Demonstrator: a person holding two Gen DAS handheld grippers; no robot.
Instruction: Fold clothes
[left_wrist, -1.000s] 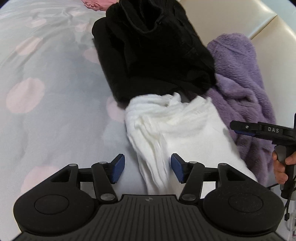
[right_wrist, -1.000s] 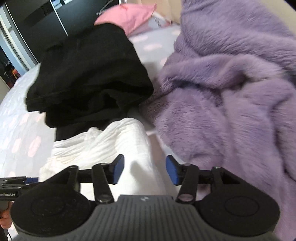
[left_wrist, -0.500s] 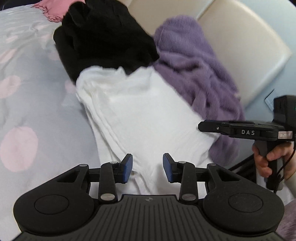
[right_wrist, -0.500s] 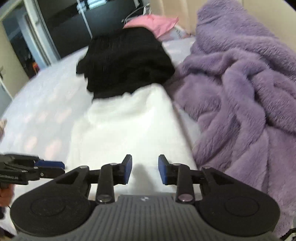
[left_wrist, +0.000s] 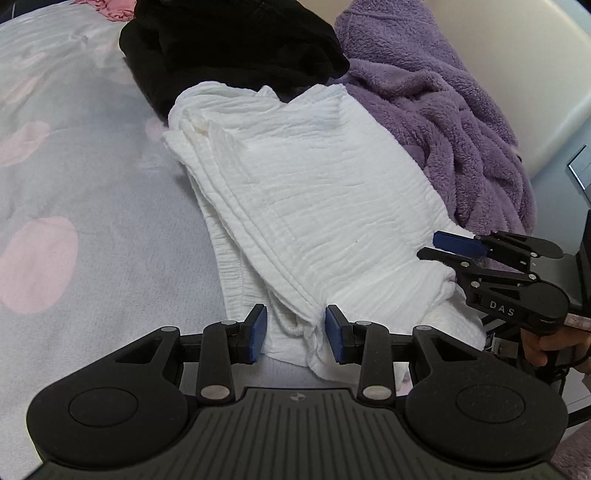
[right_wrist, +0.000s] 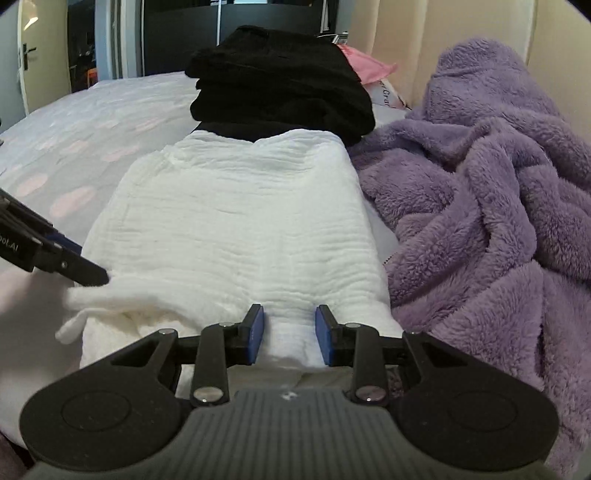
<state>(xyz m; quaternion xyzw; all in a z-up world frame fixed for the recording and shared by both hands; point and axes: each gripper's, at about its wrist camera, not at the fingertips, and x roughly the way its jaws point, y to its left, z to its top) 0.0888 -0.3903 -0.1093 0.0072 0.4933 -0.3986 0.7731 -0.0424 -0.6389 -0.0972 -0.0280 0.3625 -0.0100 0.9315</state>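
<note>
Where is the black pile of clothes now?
In both views the black pile lies on the bed, at the white garment's far end, left of the purple fleece.

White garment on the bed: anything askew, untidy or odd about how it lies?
Mostly neat: the white garment lies flat. At its near edge the layers bunch unevenly, and a loose drawstring trails out between the left tool's open pads. Its far end touches the black clothes, and the purple fleece crowds one side.

You have a grey bedsheet (left_wrist: 92, 192) with pink spots beneath, a cream padded headboard (left_wrist: 517, 62) behind, and a dark doorway (right_wrist: 166, 33) beyond.
</note>
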